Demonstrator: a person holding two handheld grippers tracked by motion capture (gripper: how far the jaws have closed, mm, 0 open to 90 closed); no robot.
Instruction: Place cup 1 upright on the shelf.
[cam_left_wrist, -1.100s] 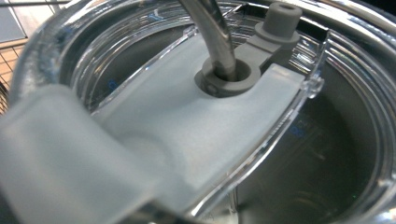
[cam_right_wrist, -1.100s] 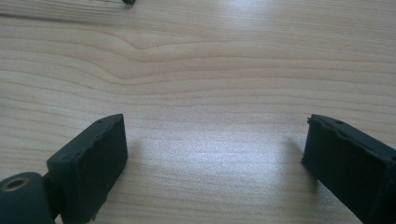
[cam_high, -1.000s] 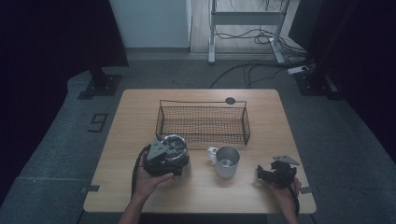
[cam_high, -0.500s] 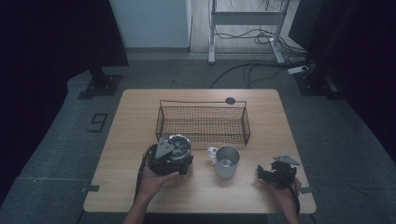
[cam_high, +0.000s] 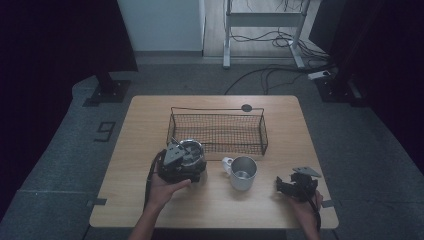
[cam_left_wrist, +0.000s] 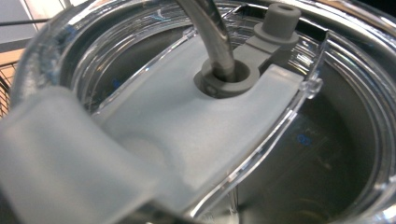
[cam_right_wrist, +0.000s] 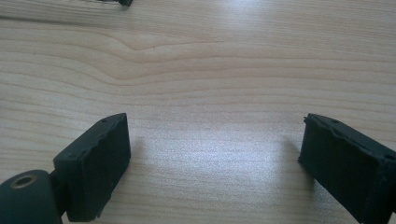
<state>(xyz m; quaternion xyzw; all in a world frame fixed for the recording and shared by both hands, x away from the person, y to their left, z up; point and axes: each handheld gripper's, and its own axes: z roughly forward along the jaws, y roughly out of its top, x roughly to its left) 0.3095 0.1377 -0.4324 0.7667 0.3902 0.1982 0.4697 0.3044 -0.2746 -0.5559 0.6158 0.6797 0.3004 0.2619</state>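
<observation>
My left gripper (cam_high: 181, 165) holds a steel tumbler (cam_high: 190, 148) at the front left corner of the wire basket (cam_high: 215, 109), its jaws shut around the tumbler. The left gripper view looks close onto the tumbler's clear lid (cam_left_wrist: 177, 121) with a grey slider and a bent metal straw (cam_left_wrist: 210, 32). A metal mug (cam_high: 243, 173) with a white handle stands in the middle of the table. My right gripper (cam_high: 283, 186) (cam_right_wrist: 212, 163) lies low over the bare wood at the right. Its jaws have just been closing and stand open; nothing is between its black pads (cam_right_wrist: 95, 163).
The wooden table (cam_high: 210, 215) carries a small black disc (cam_high: 246, 107) behind the basket. The person's forearms reach in from the table's near edge. Dark floor, cables and stand legs surround the table.
The left gripper and the tumbler have shifted slightly right and away, toward the basket. The right hand has stayed where it was.
</observation>
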